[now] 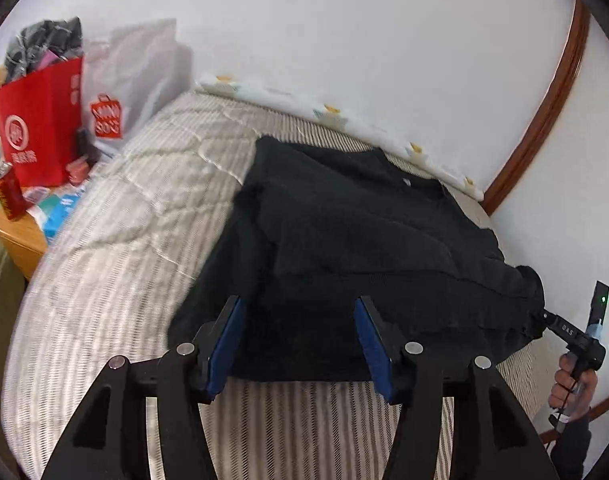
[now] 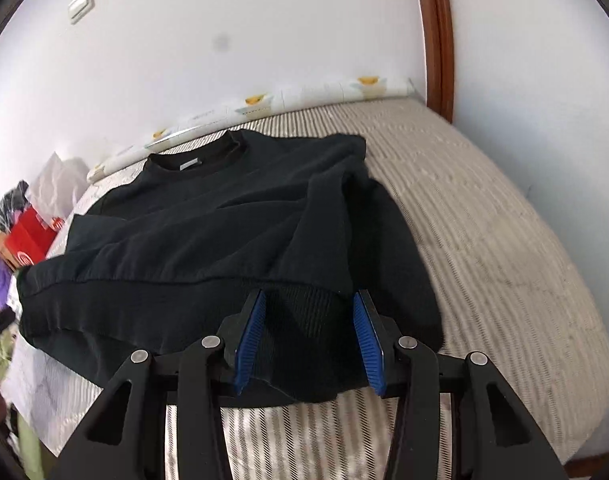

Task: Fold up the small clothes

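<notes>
A black sweatshirt (image 1: 344,232) (image 2: 224,220) lies on the striped beige bedcover (image 1: 116,248) (image 2: 484,220), its collar toward the wall and its sleeves folded in over the body. My left gripper (image 1: 299,302) stands open at the near hem, with cloth lying between the blue pads (image 1: 228,344) but not pinched. My right gripper (image 2: 310,296) is open too, and the ribbed hem sits loose between its pads (image 2: 250,340). In the left wrist view a person's hand (image 1: 570,384) holds the right gripper's handle at the sweatshirt's right corner.
A red paper bag (image 1: 40,128) stuffed with clothes and a white shopping bag (image 1: 132,80) stand on a wooden nightstand (image 1: 20,240) left of the bed. A white wall and a floral sheet edge (image 2: 264,100) border the far side. A brown wooden frame (image 2: 438,40) rises at the right.
</notes>
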